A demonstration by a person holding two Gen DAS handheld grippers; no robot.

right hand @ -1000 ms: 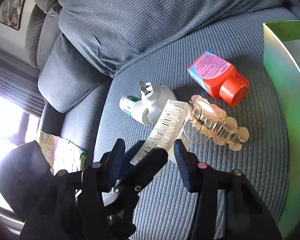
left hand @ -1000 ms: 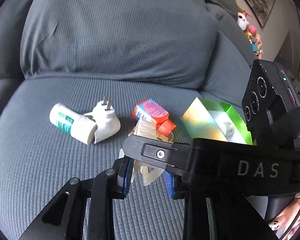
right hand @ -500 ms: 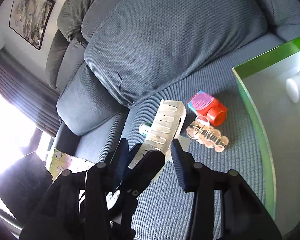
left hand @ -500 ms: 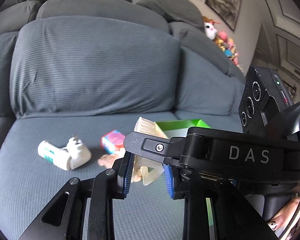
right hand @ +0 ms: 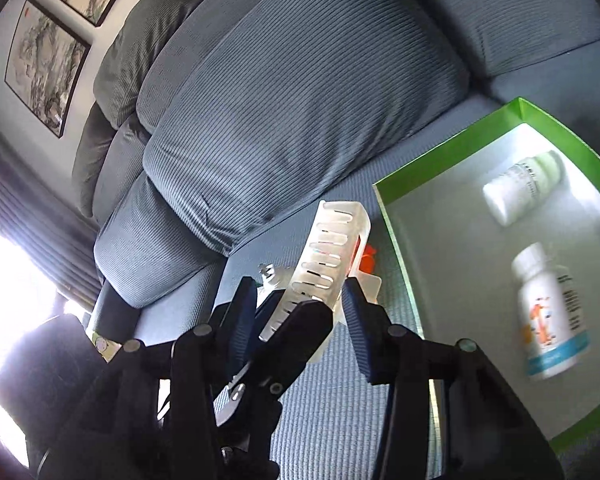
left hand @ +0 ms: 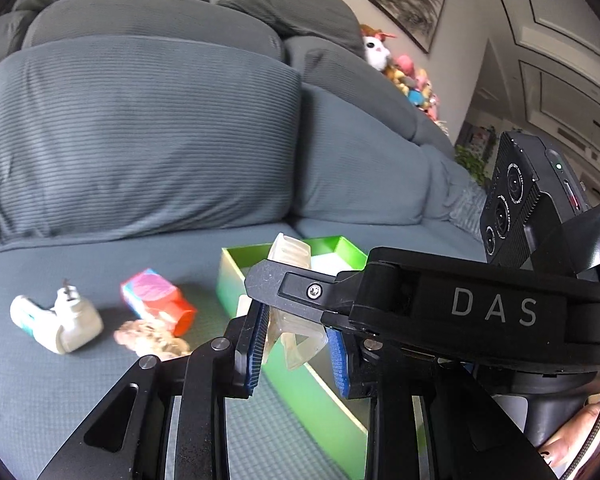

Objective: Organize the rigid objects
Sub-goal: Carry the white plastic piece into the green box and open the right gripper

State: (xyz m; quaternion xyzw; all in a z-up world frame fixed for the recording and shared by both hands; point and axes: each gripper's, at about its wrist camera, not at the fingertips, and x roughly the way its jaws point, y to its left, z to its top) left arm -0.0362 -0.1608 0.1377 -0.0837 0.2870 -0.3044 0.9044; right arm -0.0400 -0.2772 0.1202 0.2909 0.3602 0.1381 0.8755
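Both grippers clamp one translucent slotted plastic hair claw (right hand: 332,256) above the sofa seat: the left gripper (left hand: 296,350) and the right gripper (right hand: 300,312) each pinch it, just beside the green-walled cardboard box (right hand: 432,160). Two white pill bottles (right hand: 548,312) lie inside that box, well apart.

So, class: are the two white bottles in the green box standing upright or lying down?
Lying down. Both white bottles rest on their sides on the grey floor of the green box.
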